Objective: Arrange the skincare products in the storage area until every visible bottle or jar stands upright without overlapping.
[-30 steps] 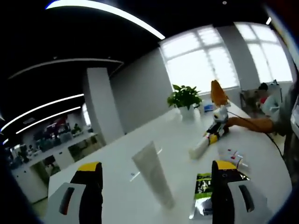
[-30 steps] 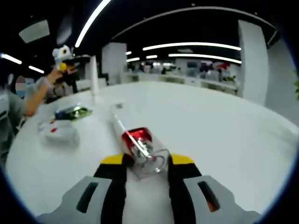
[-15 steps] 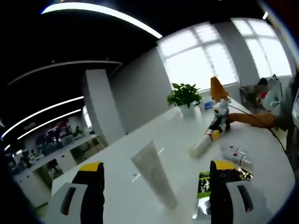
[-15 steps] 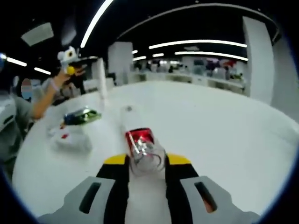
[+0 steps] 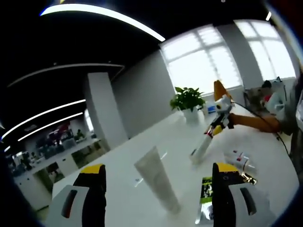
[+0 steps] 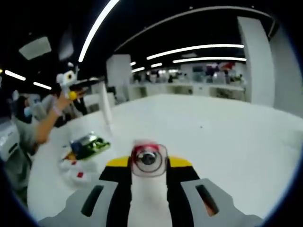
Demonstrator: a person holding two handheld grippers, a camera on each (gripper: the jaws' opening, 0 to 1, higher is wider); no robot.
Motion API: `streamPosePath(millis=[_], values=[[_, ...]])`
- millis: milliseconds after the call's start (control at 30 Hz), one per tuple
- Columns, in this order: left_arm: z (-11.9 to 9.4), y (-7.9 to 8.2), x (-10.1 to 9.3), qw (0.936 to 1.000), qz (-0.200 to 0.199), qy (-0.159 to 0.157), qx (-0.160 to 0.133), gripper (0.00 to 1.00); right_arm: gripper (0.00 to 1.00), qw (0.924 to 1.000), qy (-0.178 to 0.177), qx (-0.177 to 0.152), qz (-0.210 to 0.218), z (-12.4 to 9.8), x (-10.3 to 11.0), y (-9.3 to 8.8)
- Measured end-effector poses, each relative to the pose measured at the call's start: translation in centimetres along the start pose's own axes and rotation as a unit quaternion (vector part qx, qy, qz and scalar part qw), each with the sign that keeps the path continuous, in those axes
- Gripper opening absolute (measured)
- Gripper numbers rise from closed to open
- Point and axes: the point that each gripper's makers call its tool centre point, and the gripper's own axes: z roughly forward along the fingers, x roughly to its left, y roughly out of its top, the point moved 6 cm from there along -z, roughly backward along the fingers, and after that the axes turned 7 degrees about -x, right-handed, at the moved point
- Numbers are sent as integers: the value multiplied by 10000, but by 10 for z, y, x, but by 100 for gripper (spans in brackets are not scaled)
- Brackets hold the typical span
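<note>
Right gripper (image 6: 147, 163) pinching a clear bottle with a red band (image 6: 148, 160) between narrowed jaws, lifting one end off the white tabletop (image 6: 222, 137), the other end resting down in the left gripper view. Left gripper (image 5: 158, 196) hovering with jaws spread wide, gripping nothing. White squeeze tube (image 5: 157, 178) standing upright between them. Green foil sachet (image 5: 207, 191) lying flat just beside. Small clear red-dotted packet (image 5: 239, 158) lying near.

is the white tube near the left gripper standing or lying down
Standing: the white tube rises on its cap from the table.
</note>
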Motion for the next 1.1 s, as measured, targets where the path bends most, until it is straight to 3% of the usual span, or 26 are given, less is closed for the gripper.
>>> streamPosePath(millis=[367, 600, 1100], values=[[-5, 4, 3, 9998, -76, 45, -166, 93, 25, 9997, -195, -157, -63, 22, 18, 42], [-5, 7, 2, 9998, -38, 64, -210, 93, 25, 9982, -84, 213, -556, 48, 32, 66], [-1, 9, -1, 9997, 68, -46, -215, 93, 25, 9917, 162, 794, -996, 97, 47, 87]])
